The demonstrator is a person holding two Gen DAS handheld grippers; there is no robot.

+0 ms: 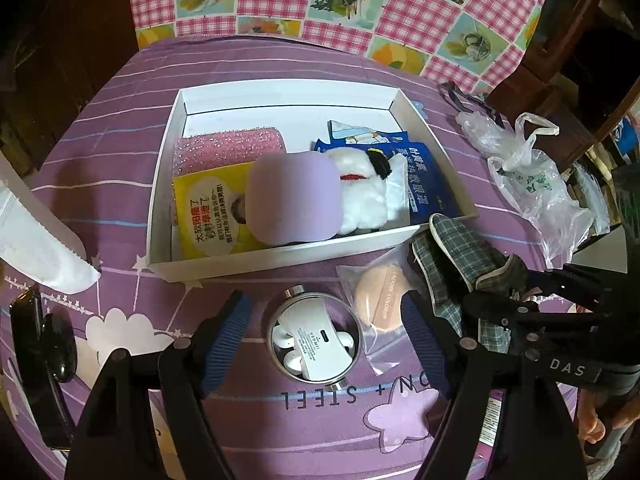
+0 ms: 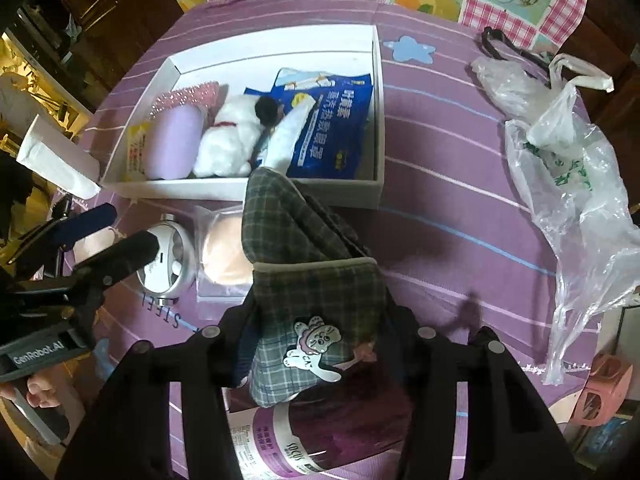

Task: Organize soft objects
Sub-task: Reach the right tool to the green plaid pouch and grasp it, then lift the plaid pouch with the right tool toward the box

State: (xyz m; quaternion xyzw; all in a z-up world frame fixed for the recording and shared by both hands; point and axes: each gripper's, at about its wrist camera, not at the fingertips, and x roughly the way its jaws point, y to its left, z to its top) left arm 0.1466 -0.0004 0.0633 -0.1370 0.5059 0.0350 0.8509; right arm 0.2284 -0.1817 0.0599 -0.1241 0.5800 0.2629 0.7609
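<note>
The right tool [image 2: 320, 344] pinches a limp grey-green plaid pouch [image 2: 304, 240] with a cartoon rabbit patch, lifted just before the white box [image 2: 378, 120]. The left tool [image 1: 326, 336], spread, hangs over a round tin [image 1: 316, 344]; "STEEL" is printed on the purple surface [image 1: 320, 432], and "DAS" on the right tool.

We have two fisheye views, each looking steeply down along a pair of fingers onto a bed with a purple striped sheet [image 1: 100, 140].

From the left wrist we sit close above the sheet; beyond the blue-padded fingers [image 1: 236, 320] lies the white box [image 1: 280, 258], with the pink checked cloth [image 1: 440, 8] at the far edge.

From the right wrist we look down from a spot further right; ahead of the fingers [image 2: 236, 320] and to their left is the same white box [image 2: 378, 120].

Both views share the box, the round tin [image 1: 316, 340] and the plastic bags [image 2: 568, 168], and each catches the other tool at its edge.
</note>
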